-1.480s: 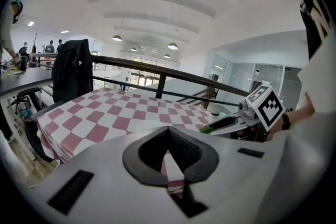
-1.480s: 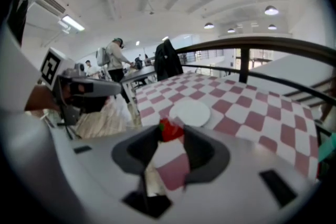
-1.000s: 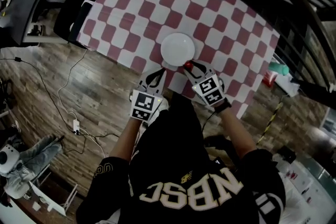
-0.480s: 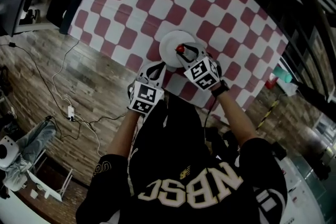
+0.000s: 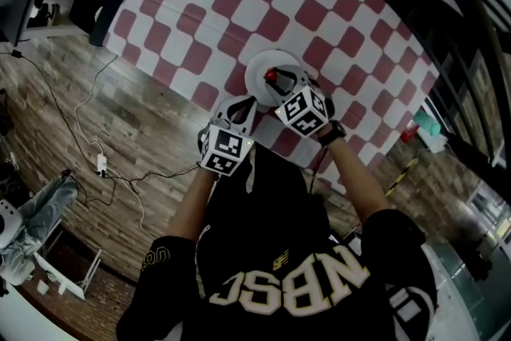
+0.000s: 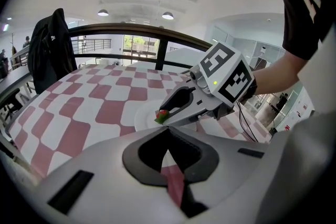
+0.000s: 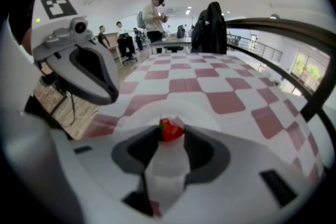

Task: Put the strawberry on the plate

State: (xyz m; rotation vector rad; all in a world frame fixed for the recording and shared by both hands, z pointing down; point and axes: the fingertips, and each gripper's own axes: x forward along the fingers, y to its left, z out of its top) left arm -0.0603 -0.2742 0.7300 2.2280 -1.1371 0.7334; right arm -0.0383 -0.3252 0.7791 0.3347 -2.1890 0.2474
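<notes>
Right gripper [image 5: 274, 78]: fingers pinched on the strawberry [image 7: 171, 130], the red fruit caught at the very tips. From the left gripper view a bit of green leaf shows at its end. Fruit held over the white plate [image 5: 257, 64], roughly mid-plate; cannot tell whether it touches the surface.

Left gripper [image 5: 239, 105]: fingers drawn together, tips meeting, nothing between them. It sits just beside the plate's near rim.

The two grippers are side by side, close, not touching. The table [image 5: 239, 4] carries a red-and-white checked cloth. A wood-plank floor [image 5: 48, 140] runs along the table's edge.
</notes>
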